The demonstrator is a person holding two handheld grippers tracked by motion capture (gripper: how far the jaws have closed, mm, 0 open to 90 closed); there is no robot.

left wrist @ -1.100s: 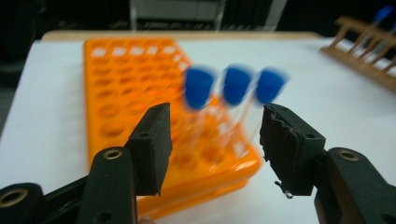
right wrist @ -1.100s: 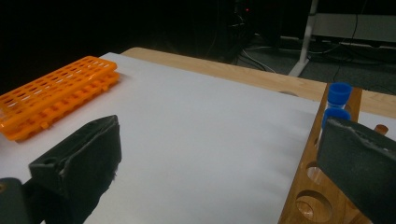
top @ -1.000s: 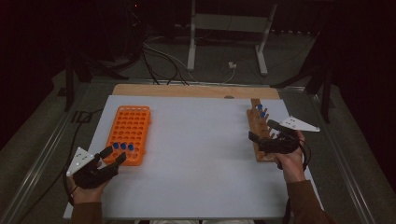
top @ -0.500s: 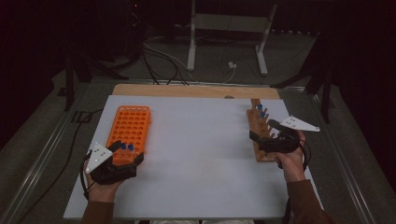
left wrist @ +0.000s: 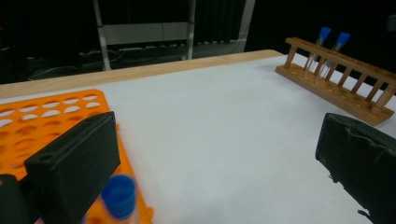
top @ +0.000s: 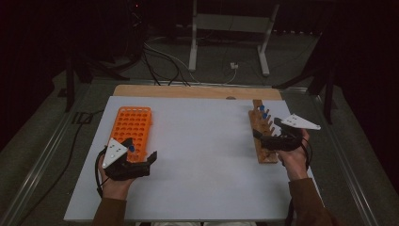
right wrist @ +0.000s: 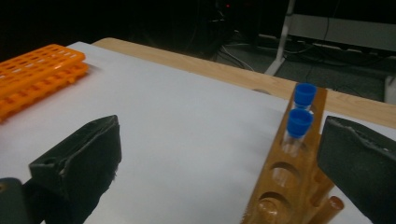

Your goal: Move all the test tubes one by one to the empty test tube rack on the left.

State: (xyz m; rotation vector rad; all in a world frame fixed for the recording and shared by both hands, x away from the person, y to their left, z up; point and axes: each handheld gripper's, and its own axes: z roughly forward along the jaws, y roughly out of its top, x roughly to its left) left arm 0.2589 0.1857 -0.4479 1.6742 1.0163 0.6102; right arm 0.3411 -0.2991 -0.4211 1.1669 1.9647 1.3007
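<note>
An orange tube rack (top: 131,123) lies at the left of the white table. My left gripper (top: 140,150) sits at its near end, open, and its jaws have just been opening. In the left gripper view (left wrist: 215,163), a blue-capped tube (left wrist: 119,198) stands in the orange rack (left wrist: 46,116) just beside the left pad, and neither pad presses on it. A wooden rack (top: 261,136) at the right holds two blue-capped tubes (right wrist: 299,122) at its far end. My right gripper (top: 267,129) is open astride that wooden rack (right wrist: 287,179), with nothing gripped (right wrist: 219,163).
A wooden board edge (top: 197,91) runs along the far side of the white table sheet (top: 202,155). Beyond it are cables and a metal stand's legs (top: 226,42) on the dark floor. A rail (top: 42,160) borders the table's left side.
My left gripper has moved right, from off the orange rack's near-left corner to its near end, and its jaws have spread wide. The right hand has stayed in place.
</note>
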